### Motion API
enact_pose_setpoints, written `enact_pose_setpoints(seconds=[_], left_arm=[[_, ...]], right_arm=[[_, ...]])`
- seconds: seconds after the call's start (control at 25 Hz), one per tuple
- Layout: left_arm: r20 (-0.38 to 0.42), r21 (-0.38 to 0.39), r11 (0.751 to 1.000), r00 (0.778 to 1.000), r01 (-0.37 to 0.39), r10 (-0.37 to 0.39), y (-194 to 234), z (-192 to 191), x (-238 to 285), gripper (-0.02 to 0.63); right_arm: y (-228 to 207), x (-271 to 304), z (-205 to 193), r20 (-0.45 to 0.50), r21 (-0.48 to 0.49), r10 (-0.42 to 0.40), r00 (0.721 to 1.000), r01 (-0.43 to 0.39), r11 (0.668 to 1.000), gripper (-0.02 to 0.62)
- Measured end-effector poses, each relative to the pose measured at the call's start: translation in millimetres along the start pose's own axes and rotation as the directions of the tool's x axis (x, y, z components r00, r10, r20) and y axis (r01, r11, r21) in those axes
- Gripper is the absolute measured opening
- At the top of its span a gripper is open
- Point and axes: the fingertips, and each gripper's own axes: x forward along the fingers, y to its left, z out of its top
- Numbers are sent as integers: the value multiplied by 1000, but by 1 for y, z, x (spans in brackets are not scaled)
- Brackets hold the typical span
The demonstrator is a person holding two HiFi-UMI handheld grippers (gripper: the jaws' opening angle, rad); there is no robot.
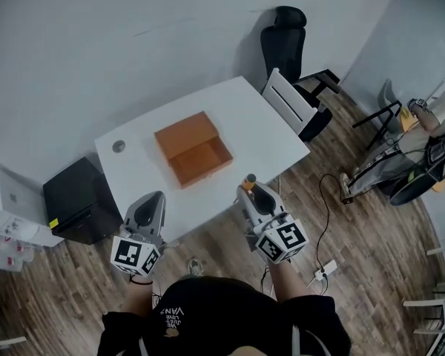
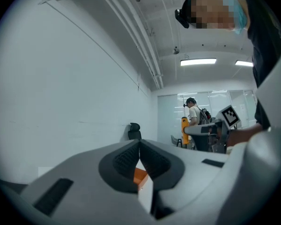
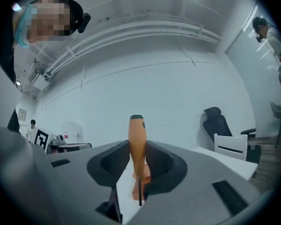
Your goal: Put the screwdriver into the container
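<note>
My right gripper [image 3: 136,165] is shut on a screwdriver [image 3: 136,146] with an orange handle, held upright with its dark shaft pointing down. From the head view the same screwdriver [image 1: 248,181] shows as an orange tip above the right gripper [image 1: 250,190], just off the near edge of the white table [image 1: 263,124]. The orange container [image 1: 193,148], an open box, lies on the table's middle, ahead and left of that gripper. My left gripper [image 1: 151,202] hovers at the table's near left edge; in the left gripper view its jaws [image 2: 140,161] meet with nothing between them.
A black office chair [image 1: 285,43] and a white chair [image 1: 293,104] stand at the table's far right. A black cabinet [image 1: 78,199] sits on the wooden floor to the left. A power strip and cable [image 1: 322,269] lie on the floor at right. Other people stand farther off.
</note>
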Motion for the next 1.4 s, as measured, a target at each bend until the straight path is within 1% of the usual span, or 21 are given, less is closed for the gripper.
enact_pose_setpoints(seconds=[0.16, 0.36, 0.52, 0.64, 0.8, 0.92, 1.2, 1.4], left_arm=[[3, 3, 1000, 1000, 29, -29, 20, 0, 9, 14], [4, 33, 997, 998, 64, -64, 34, 1, 16, 14], [14, 0, 998, 998, 60, -60, 45, 2, 19, 14], [10, -3, 998, 998, 63, -63, 52, -2, 23, 14], [10, -7, 999, 999, 54, -54, 57, -3, 32, 14], [11, 10, 999, 999, 49, -49, 61, 1, 45, 14], [28, 8, 1000, 999, 21, -21, 72, 11, 76, 14], [26, -1, 1000, 1000, -6, 6, 79, 10, 91, 14]], right_arm=[[-1, 21, -2, 4, -6, -28, 1000, 28, 1000, 114], [4, 41, -1, 14, -18, -50, 999, 50, 999, 114], [7, 53, 4, 22, -30, -48, 999, 49, 998, 114], [3, 61, 6, 22, -34, -51, 998, 52, 998, 114], [-7, 71, 7, 19, -42, -51, 999, 52, 998, 114], [-16, 82, 9, 16, -45, -44, 999, 45, 998, 114], [-38, 110, 19, 23, -60, -13, 1000, 14, 998, 114], [-53, 130, 20, 17, -76, 8, 1000, -6, 997, 114]])
